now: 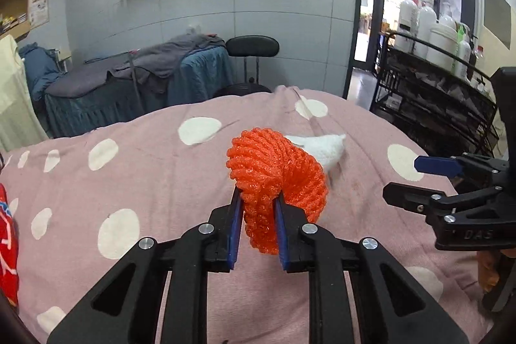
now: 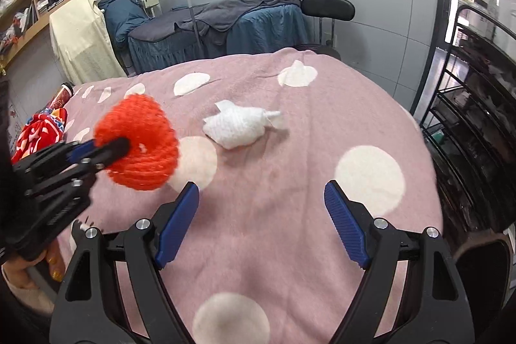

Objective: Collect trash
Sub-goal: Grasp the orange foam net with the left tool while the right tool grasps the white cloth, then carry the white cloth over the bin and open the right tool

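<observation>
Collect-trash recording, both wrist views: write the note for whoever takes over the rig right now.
Left gripper: shut on the orange foam net, pinching its lower edge and holding it over the pink spotted blanket.
Right gripper: open, empty, above the blanket.
White foam net: lies loose on the blanket, ahead of the right gripper.
Done: orange net gripped.
Left: pick up the white net, then bin both; no bin is in view.

A massage or beauty parlour: draped treatment beds (image 2: 225, 21), a stool (image 1: 252, 49), and a rack of lotion bottles (image 1: 429, 31).
</observation>
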`<state>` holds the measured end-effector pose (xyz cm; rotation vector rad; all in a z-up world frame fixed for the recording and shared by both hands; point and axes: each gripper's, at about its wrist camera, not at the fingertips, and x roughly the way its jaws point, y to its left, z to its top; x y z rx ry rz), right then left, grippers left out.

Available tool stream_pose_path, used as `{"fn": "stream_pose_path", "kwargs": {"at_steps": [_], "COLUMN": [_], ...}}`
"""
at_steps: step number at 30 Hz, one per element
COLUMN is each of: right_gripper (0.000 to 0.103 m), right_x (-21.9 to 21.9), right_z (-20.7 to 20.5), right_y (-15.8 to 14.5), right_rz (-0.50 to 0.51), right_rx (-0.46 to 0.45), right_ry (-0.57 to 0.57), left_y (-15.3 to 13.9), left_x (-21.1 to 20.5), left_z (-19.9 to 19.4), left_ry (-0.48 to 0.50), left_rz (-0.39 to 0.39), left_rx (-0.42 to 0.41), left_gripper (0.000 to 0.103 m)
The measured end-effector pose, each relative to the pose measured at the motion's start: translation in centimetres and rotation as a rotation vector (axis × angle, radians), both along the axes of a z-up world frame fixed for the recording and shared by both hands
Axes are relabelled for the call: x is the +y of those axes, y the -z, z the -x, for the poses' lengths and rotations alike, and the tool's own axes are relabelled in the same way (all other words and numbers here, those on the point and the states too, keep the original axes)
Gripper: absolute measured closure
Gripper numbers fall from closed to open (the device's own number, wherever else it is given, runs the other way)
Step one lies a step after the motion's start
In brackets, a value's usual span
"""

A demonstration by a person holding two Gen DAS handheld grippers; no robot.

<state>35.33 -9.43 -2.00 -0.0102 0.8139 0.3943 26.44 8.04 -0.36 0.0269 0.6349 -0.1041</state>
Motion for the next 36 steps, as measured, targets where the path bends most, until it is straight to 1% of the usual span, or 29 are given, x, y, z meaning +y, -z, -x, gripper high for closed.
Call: {"fn": "stream_pose_path", "kwargs": {"at_steps": [3,6,10,12,13,14,15,17,20,21,25,28,33,36], "right_gripper": [0.023,0.023,0.024,0.027,0.029,0.037,0.043,0.06,0.071,0.073,0.073,0.073,0.073,0.073], "right_x": [1.8,3.2,4.6,5.0,5.2,5.3,5.5,5.8,5.0,4.7,3.8,2.6,-0.5,-2.6], "right_z": [-1.8,-3.8,-6.5,-7.7,-8.1,-8.5,-8.8,-9.0,-8.3,-7.8,-4.7,-2.2,1.6,3.5], "right_y": [0.3,0.5,1.2,1.7,2.0,2.3,2.6,3.0,2.6,2.1,0.1,-1.1,-2.2,-2.4], "right_rz": [0.017,0.025,-0.001,-0.009,-0.01,-0.009,-0.003,0.022,-0.016,-0.026,0.012,0.029,0.032,0.009], "right_rx": [0.002,0.005,0.045,0.06,0.069,0.08,0.094,0.093,0.082,0.07,-0.018,-0.064,-0.095,-0.083], "right_ry": [-0.01,-0.007,0.009,0.021,0.028,0.035,0.04,0.056,0.061,0.06,0.027,0.021,0.045,0.064], "left_y": [0.5,1.0,1.2,1.4,1.5,1.7,1.8,1.9,1.8,1.8,1.7,1.1,0.0,-0.3], "left_x": [1.8,2.1,2.3,2.5,2.6,2.6,2.7,2.8,2.9,2.8,2.3,1.5,-0.7,-2.3], "left_z": [-0.4,-0.7,-0.6,-0.5,-0.5,-0.5,-0.5,-0.4,-0.4,-0.3,0.0,0.5,1.9,2.8], "left_ry": [-0.037,-0.038,-0.027,-0.025,-0.025,-0.024,-0.023,-0.024,-0.023,-0.023,-0.003,0.009,0.055,0.088], "left_rz": [0.033,0.051,0.074,0.087,0.092,0.095,0.099,0.103,0.106,0.106,0.101,0.086,0.073,0.063], "left_rx": [0.008,0.014,0.002,-0.006,-0.005,-0.003,0.0,-0.002,-0.006,-0.008,-0.008,-0.019,-0.04,-0.037], "left_gripper": [0.084,0.084,0.084,0.084,0.084,0.084,0.084,0.084,0.084,0.084,0.084,0.084,0.084,0.084]}}
